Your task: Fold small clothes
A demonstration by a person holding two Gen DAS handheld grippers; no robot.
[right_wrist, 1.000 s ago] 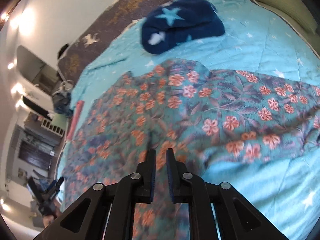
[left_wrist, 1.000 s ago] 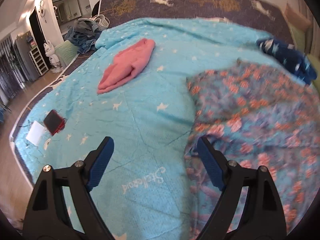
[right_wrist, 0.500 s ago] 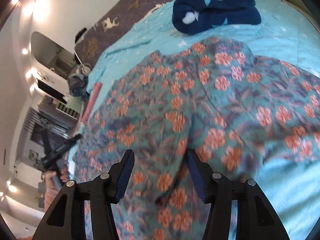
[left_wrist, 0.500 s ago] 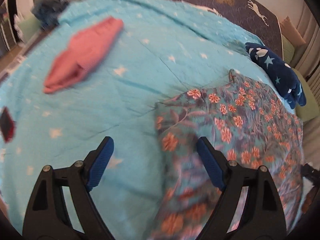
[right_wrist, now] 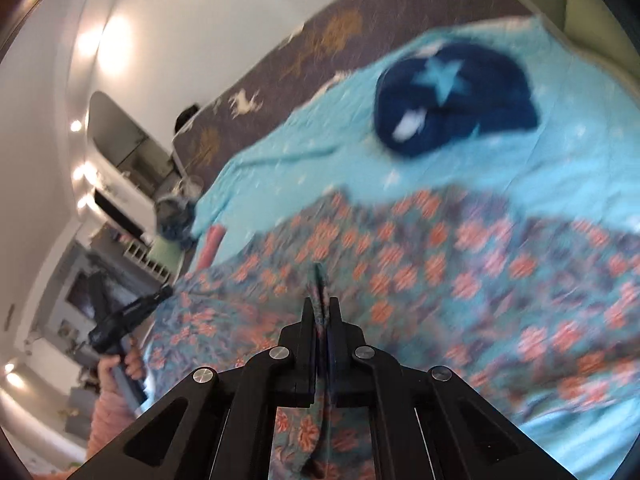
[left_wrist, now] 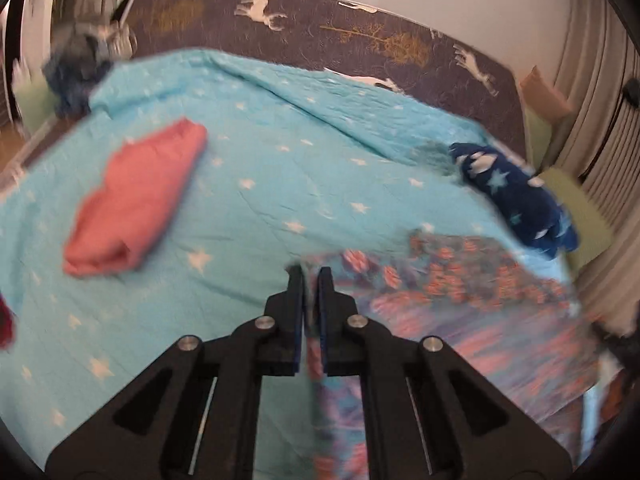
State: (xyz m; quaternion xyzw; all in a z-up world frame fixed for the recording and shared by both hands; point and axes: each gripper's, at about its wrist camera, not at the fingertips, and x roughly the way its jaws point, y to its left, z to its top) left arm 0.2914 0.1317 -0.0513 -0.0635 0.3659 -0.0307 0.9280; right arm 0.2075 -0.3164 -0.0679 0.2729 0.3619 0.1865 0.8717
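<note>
Both grippers have just been closing, and each now pinches the floral garment (left_wrist: 472, 304): the left gripper (left_wrist: 310, 276) grips its edge nearest the pink folded cloth (left_wrist: 136, 200), the right gripper (right_wrist: 322, 306) clamps a raised fold of it. Most of the garment lies spread on the turquoise star blanket (left_wrist: 280, 168), just in front of the navy star garment (right_wrist: 456, 96)

Both wrist views close, angled down, sharing floral garment (left_wrist: 460, 300)
</note>
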